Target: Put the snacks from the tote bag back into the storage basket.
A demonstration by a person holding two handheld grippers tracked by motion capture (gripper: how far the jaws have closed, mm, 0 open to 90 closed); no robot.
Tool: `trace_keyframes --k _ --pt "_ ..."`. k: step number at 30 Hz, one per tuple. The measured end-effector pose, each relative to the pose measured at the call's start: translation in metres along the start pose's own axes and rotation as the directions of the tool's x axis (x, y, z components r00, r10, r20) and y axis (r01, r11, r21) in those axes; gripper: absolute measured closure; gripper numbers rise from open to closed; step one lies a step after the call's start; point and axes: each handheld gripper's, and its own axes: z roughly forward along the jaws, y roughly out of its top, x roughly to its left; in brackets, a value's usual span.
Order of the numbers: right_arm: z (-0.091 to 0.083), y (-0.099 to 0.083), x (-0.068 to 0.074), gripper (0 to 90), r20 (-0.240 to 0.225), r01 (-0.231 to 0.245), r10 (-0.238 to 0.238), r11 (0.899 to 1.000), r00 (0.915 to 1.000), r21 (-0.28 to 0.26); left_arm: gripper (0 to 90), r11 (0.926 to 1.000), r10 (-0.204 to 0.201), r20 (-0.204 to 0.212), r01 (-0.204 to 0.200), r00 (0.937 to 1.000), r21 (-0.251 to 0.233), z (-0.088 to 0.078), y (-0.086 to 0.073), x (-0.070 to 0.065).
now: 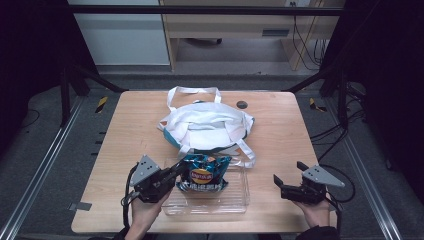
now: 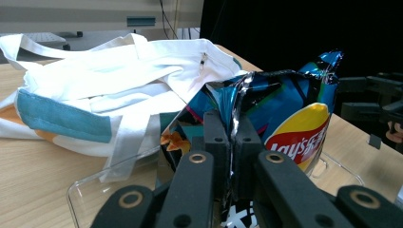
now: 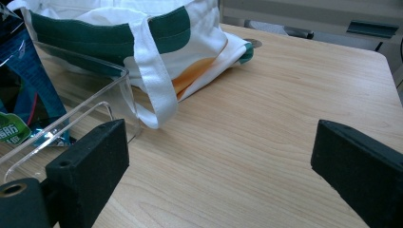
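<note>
Clear bin, one chip bag, one tote.

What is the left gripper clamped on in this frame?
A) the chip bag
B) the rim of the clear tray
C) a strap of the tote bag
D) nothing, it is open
A: the left gripper has its fingers closed on a fold of the chip bag, which sits in the clear tray.

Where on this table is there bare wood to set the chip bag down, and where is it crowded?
Bare wood lies along the light wooden table's left side, left of the white and teal cloth tote bag, and along the right side, between the tote and the open right gripper. The near centre is crowded: the clear plastic tray and the blue foil chip bag, pinched by the left gripper.
</note>
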Motion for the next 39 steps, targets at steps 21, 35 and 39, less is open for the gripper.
trace_keyframes --k 21,35,39 --pt "0.002 0.0 0.0 5.7 0.001 0.002 -0.002 1.0 1.0 0.009 81.4 0.9997 0.01 -0.047 -0.011 0.9988 -0.022 0.022 0.01 0.015" --pt "0.003 -0.001 -0.001 5.8 0.003 0.0 -0.001 1.0 1.0 0.017 77.4 0.9996 0.012 -0.047 -0.013 0.9988 -0.026 0.027 0.011 0.021" --pt "0.003 -0.001 -0.001 5.8 0.003 0.002 -0.002 1.0 1.0 0.015 73.4 0.9993 0.027 -0.041 -0.028 0.9988 -0.026 0.027 0.011 0.021"
